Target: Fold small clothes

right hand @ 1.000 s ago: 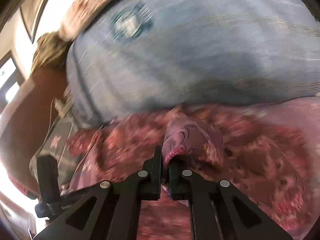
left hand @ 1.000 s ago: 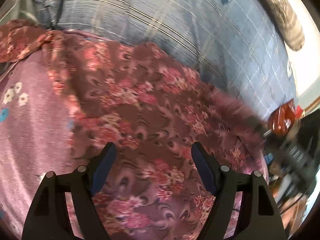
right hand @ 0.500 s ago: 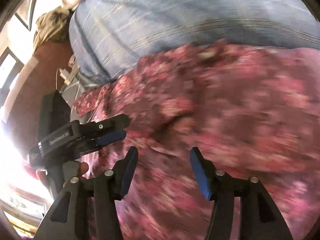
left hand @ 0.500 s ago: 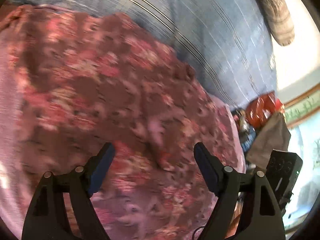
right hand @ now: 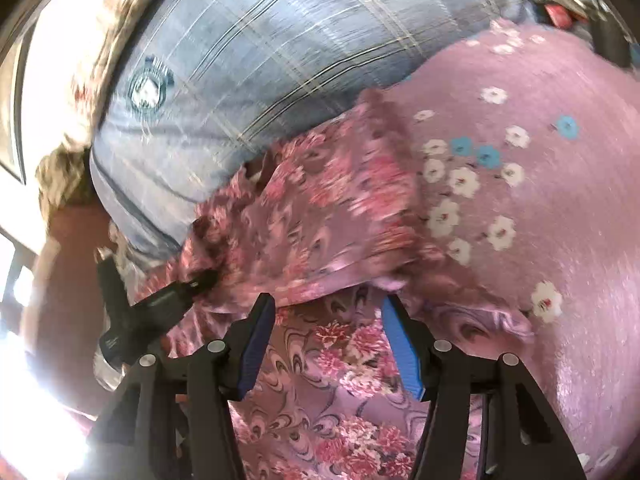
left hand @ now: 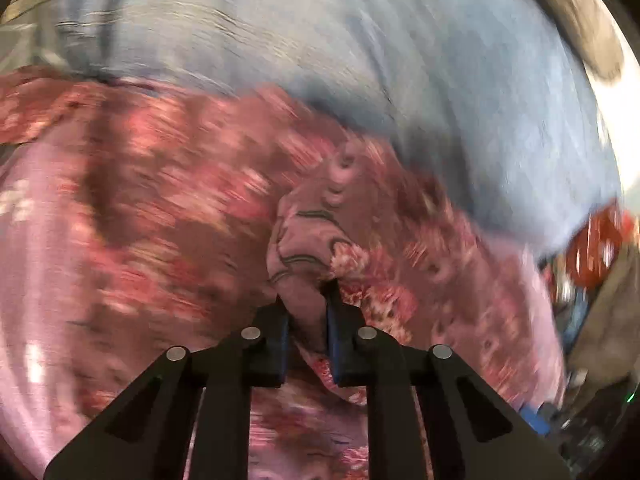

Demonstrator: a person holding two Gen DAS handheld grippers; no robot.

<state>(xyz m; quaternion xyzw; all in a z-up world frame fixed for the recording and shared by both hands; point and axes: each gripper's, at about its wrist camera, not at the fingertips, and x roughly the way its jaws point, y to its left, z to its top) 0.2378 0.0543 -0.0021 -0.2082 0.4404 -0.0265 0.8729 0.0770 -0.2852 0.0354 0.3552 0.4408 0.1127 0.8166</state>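
Note:
A maroon floral garment (left hand: 192,200) lies on a pink flowered bedsheet (right hand: 560,152). My left gripper (left hand: 306,296) is shut on a bunched fold of the garment (left hand: 308,240) and holds it up; that view is blurred by motion. In the right wrist view the garment (right hand: 320,208) shows with one part folded over, and the left gripper (right hand: 200,280) pinches its left edge. My right gripper (right hand: 326,320) is open and empty just above the near part of the garment (right hand: 340,380).
A blue plaid pillow or blanket (right hand: 260,60) lies behind the garment, also in the left wrist view (left hand: 400,60). A red bag (left hand: 592,248) and clutter sit at the bed's right edge. A patterned cloth (right hand: 92,40) lies at far left.
My left gripper, open before, has closed on a fold of the garment and is lifting it. My right gripper let go of the garment and has stayed open.

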